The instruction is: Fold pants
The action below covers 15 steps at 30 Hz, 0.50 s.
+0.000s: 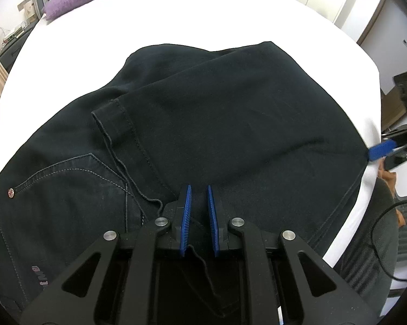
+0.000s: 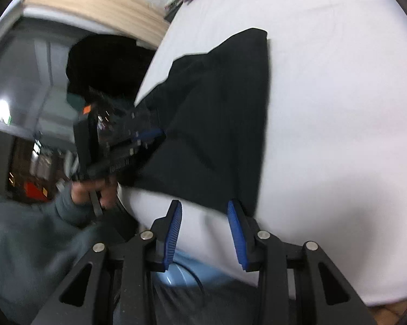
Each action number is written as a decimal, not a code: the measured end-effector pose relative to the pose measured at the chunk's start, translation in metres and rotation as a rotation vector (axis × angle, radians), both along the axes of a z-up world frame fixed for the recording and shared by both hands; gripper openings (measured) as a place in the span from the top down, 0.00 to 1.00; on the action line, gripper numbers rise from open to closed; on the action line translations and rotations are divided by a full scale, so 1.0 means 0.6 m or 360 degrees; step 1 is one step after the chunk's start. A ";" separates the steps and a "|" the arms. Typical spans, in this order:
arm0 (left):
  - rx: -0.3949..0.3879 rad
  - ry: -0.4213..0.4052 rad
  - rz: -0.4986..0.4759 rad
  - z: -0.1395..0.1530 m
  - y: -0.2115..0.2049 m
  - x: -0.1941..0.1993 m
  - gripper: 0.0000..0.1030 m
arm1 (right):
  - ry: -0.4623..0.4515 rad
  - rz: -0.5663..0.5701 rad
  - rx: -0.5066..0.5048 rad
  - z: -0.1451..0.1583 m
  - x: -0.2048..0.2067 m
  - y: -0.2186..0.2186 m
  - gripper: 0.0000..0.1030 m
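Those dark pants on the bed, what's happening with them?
A person is folding the pants on a white bed, holding a gripper in each hand. One leg already lies doubled over the rest. The left gripper is closed and rests low against the cloth near the seat. The right gripper is open at the pants' edge, with nothing in it.

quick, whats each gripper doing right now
Left gripper: shut, pads nipping a fold of the dark pants.
Right gripper: open, holding nothing, at the pants' near edge over the white sheet.
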<state>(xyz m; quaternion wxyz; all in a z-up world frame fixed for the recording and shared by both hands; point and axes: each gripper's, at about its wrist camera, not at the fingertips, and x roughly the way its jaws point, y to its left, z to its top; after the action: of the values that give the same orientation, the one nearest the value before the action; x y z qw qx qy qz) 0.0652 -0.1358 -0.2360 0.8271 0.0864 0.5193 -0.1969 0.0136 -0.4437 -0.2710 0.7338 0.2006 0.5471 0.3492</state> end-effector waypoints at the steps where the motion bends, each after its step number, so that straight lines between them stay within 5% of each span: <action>1: -0.0003 0.0000 0.0001 -0.002 0.001 0.000 0.88 | -0.0025 0.0009 -0.0050 0.011 -0.004 -0.002 0.62; 7: -0.0004 0.0002 0.0005 -0.002 0.005 0.000 0.88 | -0.0255 -0.0013 0.0165 0.082 0.044 0.013 0.47; 13: -0.0019 0.0011 0.0014 -0.005 0.009 0.003 0.88 | 0.0016 0.0061 0.0072 -0.028 0.098 0.083 0.47; 15: -0.0033 0.0008 0.0014 -0.006 0.012 0.003 0.88 | -0.0023 -0.0039 0.0171 -0.042 0.078 0.065 0.50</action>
<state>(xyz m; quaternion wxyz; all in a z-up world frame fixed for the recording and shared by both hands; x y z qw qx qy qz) 0.0670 -0.1288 -0.2398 0.8274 0.0750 0.5198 -0.1988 0.0605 -0.4050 -0.2964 0.7302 0.2440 0.5196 0.3706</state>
